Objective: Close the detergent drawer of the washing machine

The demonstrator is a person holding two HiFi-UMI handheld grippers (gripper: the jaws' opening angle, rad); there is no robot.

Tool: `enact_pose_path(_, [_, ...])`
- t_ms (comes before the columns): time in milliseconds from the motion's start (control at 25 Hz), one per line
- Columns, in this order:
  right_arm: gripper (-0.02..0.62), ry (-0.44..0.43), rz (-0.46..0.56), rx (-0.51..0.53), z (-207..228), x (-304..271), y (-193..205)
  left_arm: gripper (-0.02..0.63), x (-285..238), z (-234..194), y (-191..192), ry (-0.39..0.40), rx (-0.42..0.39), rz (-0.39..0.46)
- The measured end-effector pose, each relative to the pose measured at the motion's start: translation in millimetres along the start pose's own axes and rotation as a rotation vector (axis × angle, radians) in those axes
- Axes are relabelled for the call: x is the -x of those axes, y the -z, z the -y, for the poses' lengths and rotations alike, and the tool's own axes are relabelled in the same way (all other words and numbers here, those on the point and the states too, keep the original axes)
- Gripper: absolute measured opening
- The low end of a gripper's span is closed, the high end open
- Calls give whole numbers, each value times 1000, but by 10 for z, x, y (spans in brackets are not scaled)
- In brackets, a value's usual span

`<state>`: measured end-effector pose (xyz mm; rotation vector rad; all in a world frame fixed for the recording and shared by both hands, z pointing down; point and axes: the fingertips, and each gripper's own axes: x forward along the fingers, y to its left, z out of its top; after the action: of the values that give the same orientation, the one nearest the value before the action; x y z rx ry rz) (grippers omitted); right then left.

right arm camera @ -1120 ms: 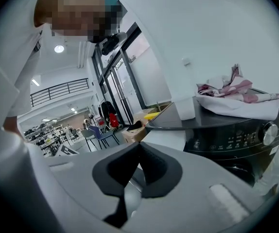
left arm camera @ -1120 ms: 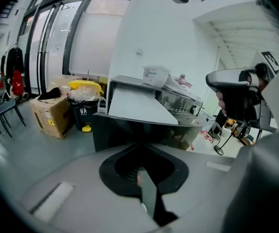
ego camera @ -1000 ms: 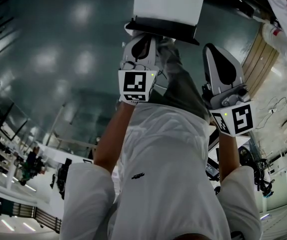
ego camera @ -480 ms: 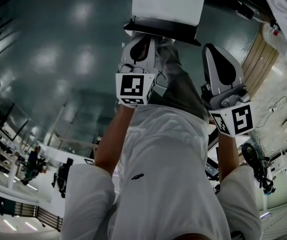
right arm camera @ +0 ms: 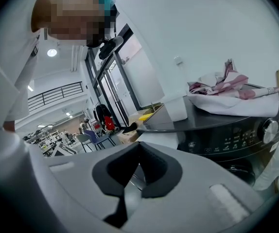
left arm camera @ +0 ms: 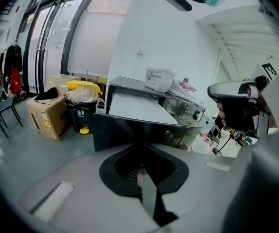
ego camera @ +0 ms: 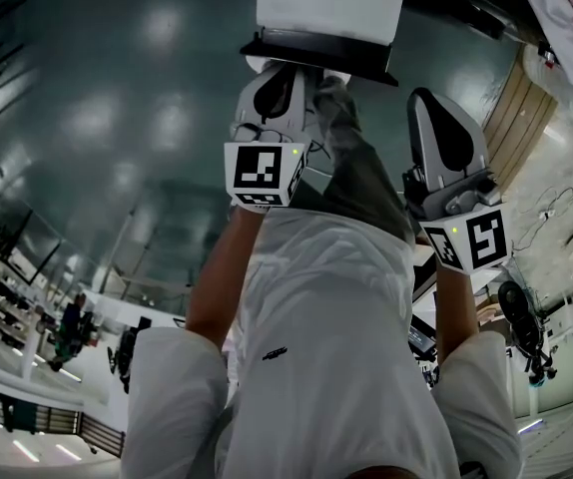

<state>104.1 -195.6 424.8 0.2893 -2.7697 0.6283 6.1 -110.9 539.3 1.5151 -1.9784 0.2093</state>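
The detergent drawer stands pulled out of the dark washing machine; its white tray and dark front panel are at the top of the head view. My left gripper is shut and empty. Its tip is right at the dark front panel, and I cannot tell if they touch. The white tray lies just beyond the panel. My right gripper is also shut and empty. It hangs to the right of the drawer, apart from it, and points at the tray and the machine's control panel.
On the machine's top lie a patterned cloth and a white container. A round knob sits on its front. A cardboard box and a black bin stand on the floor to the left.
My left gripper and the drawer's front panel have shifted slightly toward the top of the head view. The right gripper has hardly moved.
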Motion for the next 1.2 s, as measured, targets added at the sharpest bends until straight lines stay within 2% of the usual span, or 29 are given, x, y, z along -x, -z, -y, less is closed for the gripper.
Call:
enact_pose_path(320, [2, 6, 2, -22, 18, -67, -11, 20, -119, -11, -128, 3, -4, 9])
enact_pose_path(480, [2, 7, 1, -26, 18, -110, -20, 18, -162, -46, -200, 2, 28, 0])
enact_pose_path(1000, [2, 4, 0, -40, 84, -231, -87, 18, -773, -276, -820, 3, -13, 84])
enact_pose_path(1200, [2, 15, 3, -49, 159, -251, -106, 18, -952, -346, -990, -14, -10, 92])
